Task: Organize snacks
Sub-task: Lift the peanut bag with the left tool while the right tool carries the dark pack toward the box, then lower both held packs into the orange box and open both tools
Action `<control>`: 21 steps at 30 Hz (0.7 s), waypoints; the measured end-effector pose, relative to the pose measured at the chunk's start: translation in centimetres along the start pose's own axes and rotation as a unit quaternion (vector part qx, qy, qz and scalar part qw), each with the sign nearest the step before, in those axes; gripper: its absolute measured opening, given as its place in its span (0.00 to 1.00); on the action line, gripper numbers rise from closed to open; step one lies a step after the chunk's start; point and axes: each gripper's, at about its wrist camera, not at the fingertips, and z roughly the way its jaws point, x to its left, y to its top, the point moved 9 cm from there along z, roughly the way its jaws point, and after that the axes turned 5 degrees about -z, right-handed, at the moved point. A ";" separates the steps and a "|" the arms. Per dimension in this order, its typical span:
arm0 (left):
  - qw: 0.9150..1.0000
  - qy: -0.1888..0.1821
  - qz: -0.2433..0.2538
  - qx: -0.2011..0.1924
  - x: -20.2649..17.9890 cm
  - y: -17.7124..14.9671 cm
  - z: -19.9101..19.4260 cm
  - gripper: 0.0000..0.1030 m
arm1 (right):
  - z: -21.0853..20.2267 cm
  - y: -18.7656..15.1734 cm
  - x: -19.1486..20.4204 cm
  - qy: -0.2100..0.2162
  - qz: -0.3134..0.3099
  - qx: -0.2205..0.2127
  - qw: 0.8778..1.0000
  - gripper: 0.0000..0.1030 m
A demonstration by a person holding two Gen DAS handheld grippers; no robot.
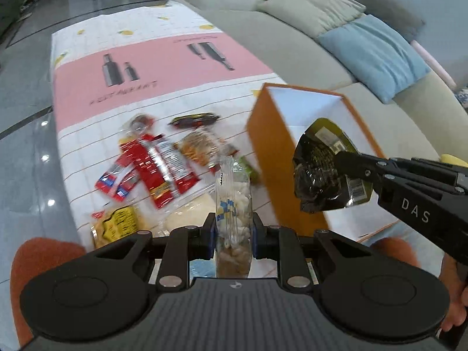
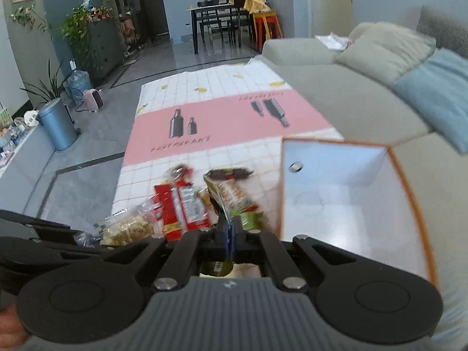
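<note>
The left gripper (image 1: 233, 231) is clamping a clear snack bag (image 1: 233, 204); the right gripper (image 2: 231, 231) is pinching a dark packet (image 1: 327, 172) by its edge beside the orange box (image 1: 272, 158) — the thin hold could let it slip out.

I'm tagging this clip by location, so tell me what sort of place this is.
Most likely a home living room open to a dining area: a grey sofa with cushions beside the low table, a dining table with chairs behind, and houseplants along the wall.
</note>
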 end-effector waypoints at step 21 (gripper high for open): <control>0.992 -0.077 0.071 0.071 -13.3 3.5 7.2 0.24 | 2.7 -5.0 -14.0 -0.063 0.025 0.123 0.990 0.00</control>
